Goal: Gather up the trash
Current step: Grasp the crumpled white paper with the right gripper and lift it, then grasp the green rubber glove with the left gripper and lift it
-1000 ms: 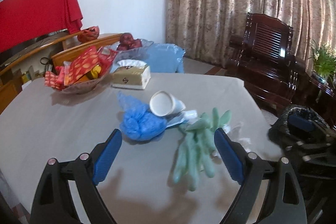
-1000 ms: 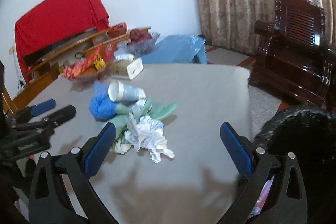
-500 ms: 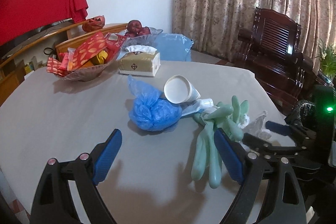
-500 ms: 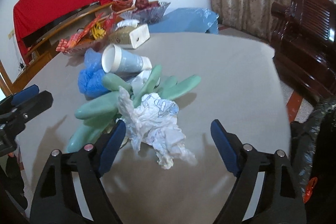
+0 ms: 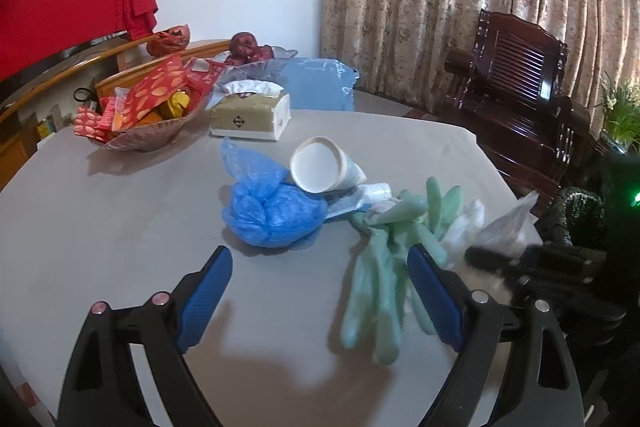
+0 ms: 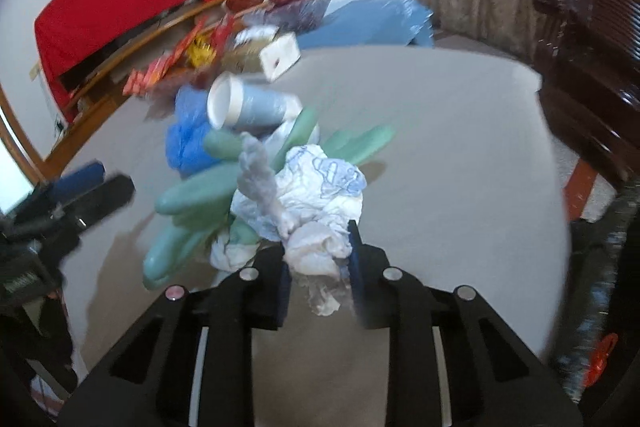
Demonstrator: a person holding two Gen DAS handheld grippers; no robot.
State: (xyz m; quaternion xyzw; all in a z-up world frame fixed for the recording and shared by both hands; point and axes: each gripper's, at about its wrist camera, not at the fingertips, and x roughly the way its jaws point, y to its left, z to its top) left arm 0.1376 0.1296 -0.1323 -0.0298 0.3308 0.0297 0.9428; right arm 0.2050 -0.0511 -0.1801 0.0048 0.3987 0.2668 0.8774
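- Partly blurred in the right wrist view: snack bowl, tissue box and fruit dish far beyond the right claw [image 6: 318,265], smeared and hard to separate.
- Cut off at the frame edge: dark bin bag [image 6: 612,267], low and to the right of the right claw, contents not readable apart from a red scrap.
- Half hidden under the crumpled white wrapper [image 6: 316,199]: green rubber gloves [image 6: 192,195], fingertips poking out ahead and to the left of the right claw.
- Right claw: jaws just closing, now pinched onto the near end of the wrapper, blue pads pressing on either side of the wad, loose paper hanging below.
- Left claw [image 5: 320,291]: spread wide, nothing between the pads, poised over the grey surface [image 5: 100,227]; same gloves [image 5: 384,267] lying partly behind its right finger.
- Just ahead of the left claw: knotted blue plastic bag [image 5: 272,215], contents not visible through the film.
- Beyond that bag: paper cup [image 5: 320,165] tipped on its side, mouth toward the camera, inside bare white.
- Farther ahead and left: glass bowl [image 5: 148,141] heaped with red and orange snack packets.
- Beside the bowl: tissue box [image 5: 252,117], a white tissue standing out of the top.
- Behind, at the far edge: clear dish with dark red fruit [image 5: 244,47], rim partly masked by the snack packets.
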